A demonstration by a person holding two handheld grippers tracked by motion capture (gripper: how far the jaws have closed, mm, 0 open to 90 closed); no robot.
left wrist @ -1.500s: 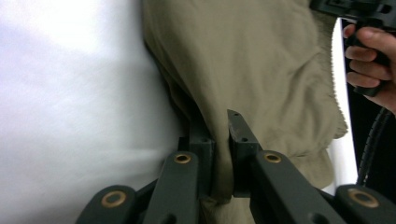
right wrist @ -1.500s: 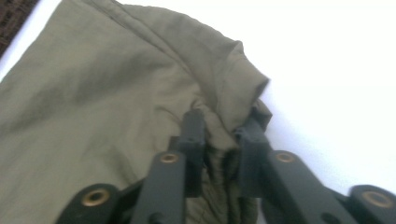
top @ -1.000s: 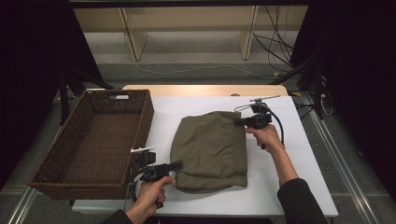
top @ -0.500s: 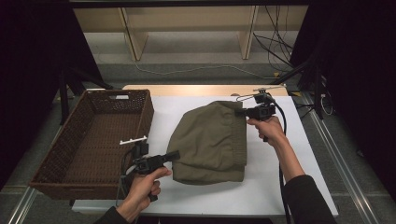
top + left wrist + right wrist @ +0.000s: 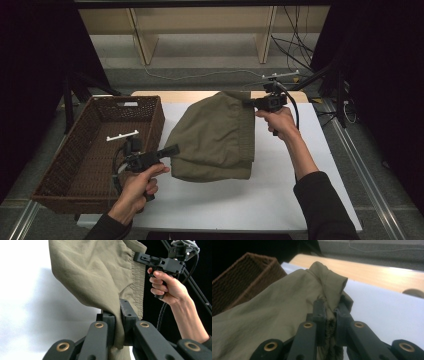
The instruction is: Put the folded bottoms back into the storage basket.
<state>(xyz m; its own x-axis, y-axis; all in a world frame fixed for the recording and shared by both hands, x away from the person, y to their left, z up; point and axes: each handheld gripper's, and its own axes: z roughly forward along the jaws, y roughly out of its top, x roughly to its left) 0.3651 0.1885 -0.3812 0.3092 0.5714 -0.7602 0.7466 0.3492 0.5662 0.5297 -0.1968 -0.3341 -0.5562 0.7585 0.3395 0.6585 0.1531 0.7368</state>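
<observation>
High view: a white bench [image 5: 280, 200] with a brown wicker basket [image 5: 75, 165] on its left side and a folded olive-green garment [image 5: 215, 135] in the middle. The person's left hand [image 5: 137, 187] comes in from the bottom left with the left gripper [image 5: 172, 150], whose jaws are clamped on the garment's near left corner, just beside the basket's right wall. The right hand [image 5: 280, 120] holds the right gripper [image 5: 248, 103] at the garment's far right corner, jaws closed on the cloth there. The far end of the garment is lifted off the bench and sags between the two grippers, while its near edge lies low by the surface (whether it touches is hard to tell). A small white bar [image 5: 122, 135] shows over the basket, just above the left gripper.

Left gripper view: the two black jaws rise from the bottom, pinched tight on a fold of the garment [image 5: 100, 272], which hangs up and across the frame. Farther off at the upper right, the right hand [image 5: 167, 287] grips its tool against the garment's gathered, elastic-looking edge.

Right gripper view: the jaws close on a bunched edge of the garment [image 5: 274, 315], which spreads away to the left. The basket [image 5: 244, 277] sits behind it at the upper left, and the white bench [image 5: 387, 312] runs off to the right, with a wooden strip [image 5: 374, 275] beyond.
</observation>
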